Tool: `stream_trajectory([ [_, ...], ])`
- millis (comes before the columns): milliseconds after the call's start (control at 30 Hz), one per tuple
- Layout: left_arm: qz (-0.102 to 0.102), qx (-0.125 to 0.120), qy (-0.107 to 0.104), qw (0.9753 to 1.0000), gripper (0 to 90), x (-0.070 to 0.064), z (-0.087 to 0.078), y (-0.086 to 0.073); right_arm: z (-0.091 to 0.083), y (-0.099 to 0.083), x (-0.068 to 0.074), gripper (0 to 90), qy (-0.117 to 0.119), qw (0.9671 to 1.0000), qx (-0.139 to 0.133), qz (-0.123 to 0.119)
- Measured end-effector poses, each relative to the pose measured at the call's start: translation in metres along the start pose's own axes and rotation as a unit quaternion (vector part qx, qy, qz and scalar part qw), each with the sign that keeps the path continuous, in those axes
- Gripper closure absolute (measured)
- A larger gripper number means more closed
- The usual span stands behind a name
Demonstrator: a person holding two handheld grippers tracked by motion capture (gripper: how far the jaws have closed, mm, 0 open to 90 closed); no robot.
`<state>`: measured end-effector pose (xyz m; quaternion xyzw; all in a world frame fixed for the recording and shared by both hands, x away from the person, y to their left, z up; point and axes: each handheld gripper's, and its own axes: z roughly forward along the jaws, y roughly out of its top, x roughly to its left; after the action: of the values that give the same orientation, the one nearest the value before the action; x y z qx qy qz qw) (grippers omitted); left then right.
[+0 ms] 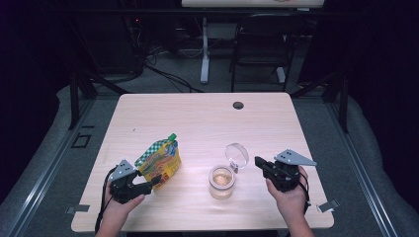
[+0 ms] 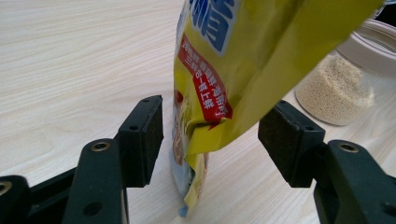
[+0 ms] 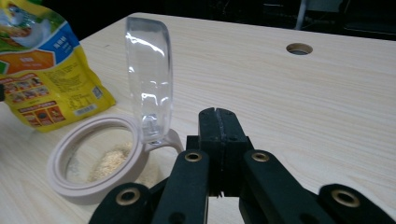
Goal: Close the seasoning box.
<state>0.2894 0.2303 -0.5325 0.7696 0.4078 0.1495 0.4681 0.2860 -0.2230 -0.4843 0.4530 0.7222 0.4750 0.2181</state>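
Observation:
A yellow spouted pouch (image 1: 159, 160) with a green cap (image 1: 172, 137) stands tilted on the table, left of centre. My left gripper (image 1: 149, 186) is open at its near bottom corner. In the left gripper view the pouch (image 2: 243, 56) hangs between the two pads (image 2: 142, 135) of the left gripper (image 2: 215, 135), touching neither. A clear jar (image 1: 222, 181) with pale grains sits at the centre front, its hinged clear lid (image 1: 237, 154) flipped up. My right gripper (image 1: 262, 164) is just right of the jar. In its own view the right gripper (image 3: 218, 122) is shut on nothing, close to the jar's rim (image 3: 93, 192) and lid (image 3: 147, 79).
The wooden table (image 1: 207, 118) has a round cable hole (image 1: 238, 105) near its far edge. A dark chair (image 1: 262, 44) and a desk leg (image 1: 204, 49) stand beyond it. Both hands enter from the front edge.

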Motion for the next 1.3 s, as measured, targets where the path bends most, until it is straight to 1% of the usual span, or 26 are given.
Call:
stream_trajectory([
  [100,0.002,-0.001,0.0,1.0,41.1,0.0,-0.001,-0.001,0.004,-0.002,-0.002,90.0,-0.006,1.0,0.003,0.0],
  [300,-0.004,-0.001,0.002,1.0,41.1,0.001,-0.003,-0.003,0.013,-0.004,-0.006,90.0,-0.01,0.9999,0.006,0.006],
  [433,-0.003,-0.005,0.006,1.0,41.2,0.001,-0.005,-0.003,0.017,-0.004,-0.005,90.0,-0.015,0.9999,0.0,0.005],
  [600,-0.001,-0.002,0.006,1.0,41.2,0.0,-0.006,-0.003,0.023,-0.005,-0.005,90.0,-0.016,0.9998,0.003,0.006],
  [800,-0.001,-0.003,0.007,1.0,41.2,-0.001,-0.007,-0.004,0.026,-0.004,-0.003,90.0,-0.015,0.9999,0.004,0.005],
  [1000,0.004,0.0,0.004,1.0,41.2,-0.002,-0.007,-0.004,0.029,-0.004,0.001,90.0,-0.014,0.9999,0.006,-0.003],
  [1300,0.003,-0.004,0.006,1.0,41.2,-0.001,-0.006,-0.003,0.027,-0.003,0.004,90.0,-0.009,0.9999,0.002,-0.008],
])
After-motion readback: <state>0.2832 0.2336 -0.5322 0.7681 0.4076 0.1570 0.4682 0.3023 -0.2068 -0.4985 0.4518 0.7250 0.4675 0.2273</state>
